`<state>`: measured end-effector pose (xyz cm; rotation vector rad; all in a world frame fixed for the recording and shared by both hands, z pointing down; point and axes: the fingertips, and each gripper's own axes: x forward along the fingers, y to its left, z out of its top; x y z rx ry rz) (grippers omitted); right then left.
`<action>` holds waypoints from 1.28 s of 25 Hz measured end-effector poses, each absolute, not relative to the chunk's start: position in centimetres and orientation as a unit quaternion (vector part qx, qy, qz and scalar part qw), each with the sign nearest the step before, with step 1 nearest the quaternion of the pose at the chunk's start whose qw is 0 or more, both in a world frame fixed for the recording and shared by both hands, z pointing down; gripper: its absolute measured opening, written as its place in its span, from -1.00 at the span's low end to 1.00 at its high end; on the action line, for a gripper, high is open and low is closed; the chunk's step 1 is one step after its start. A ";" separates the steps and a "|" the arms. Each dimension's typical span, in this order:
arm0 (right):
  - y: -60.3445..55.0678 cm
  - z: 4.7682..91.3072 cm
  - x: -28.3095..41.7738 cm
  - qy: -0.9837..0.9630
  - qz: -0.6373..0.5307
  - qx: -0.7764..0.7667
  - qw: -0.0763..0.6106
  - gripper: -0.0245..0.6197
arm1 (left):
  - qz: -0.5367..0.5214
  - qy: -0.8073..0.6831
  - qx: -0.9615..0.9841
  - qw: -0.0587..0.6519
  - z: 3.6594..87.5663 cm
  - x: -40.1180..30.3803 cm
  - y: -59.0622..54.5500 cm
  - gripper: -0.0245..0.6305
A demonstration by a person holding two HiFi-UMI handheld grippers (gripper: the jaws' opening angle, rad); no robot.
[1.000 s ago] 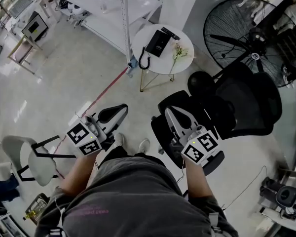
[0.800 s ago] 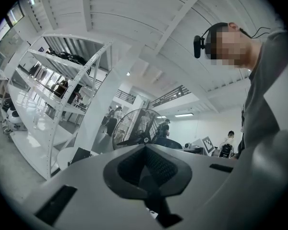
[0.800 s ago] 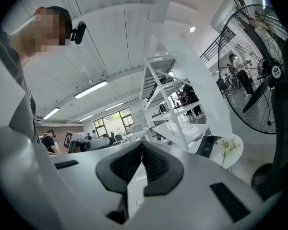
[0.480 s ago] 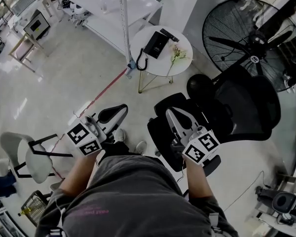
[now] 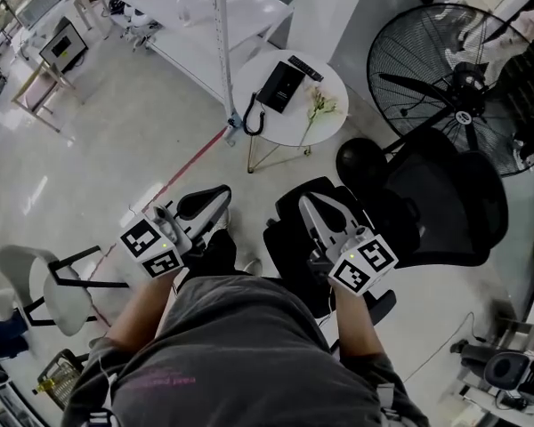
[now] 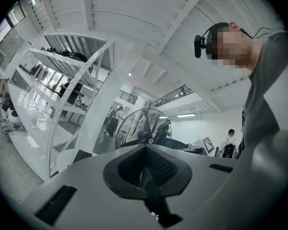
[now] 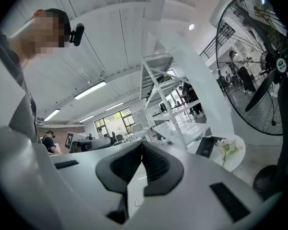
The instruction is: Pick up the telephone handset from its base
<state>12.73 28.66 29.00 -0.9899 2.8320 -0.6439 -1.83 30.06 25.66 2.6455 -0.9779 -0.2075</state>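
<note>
Head view: left claw [image 5: 215, 196] and right claw [image 5: 310, 201] both closed, empty, well apart from telephone [image 5: 280, 85].

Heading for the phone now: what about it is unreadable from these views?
- Head view: the black telephone on the round white table is too small to tell its handset from its base.
- Left gripper view: the left gripper's own body covers most of the telephone; only a dark corner shows.
- Right gripper view: the telephone is tiny and distant; handset and keypad are indistinct.
</note>
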 end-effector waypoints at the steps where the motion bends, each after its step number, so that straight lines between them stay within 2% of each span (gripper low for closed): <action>1: 28.1 29.1 12.7 0.922 -0.210 -0.323 0.036 -0.86 | -0.072 -0.341 0.924 0.156 25.7 -1.8 29.4 -0.88; 8: 22.9 29.9 11.2 0.916 -0.219 -0.333 0.032 -0.86 | -0.069 -0.330 0.927 0.166 26.4 -3.4 23.8 -0.88; 32: -1.1 30.5 -0.4 0.882 -0.266 -0.388 0.002 -0.86 | -0.046 -0.252 0.939 0.227 27.8 -13.4 -2.8 -0.88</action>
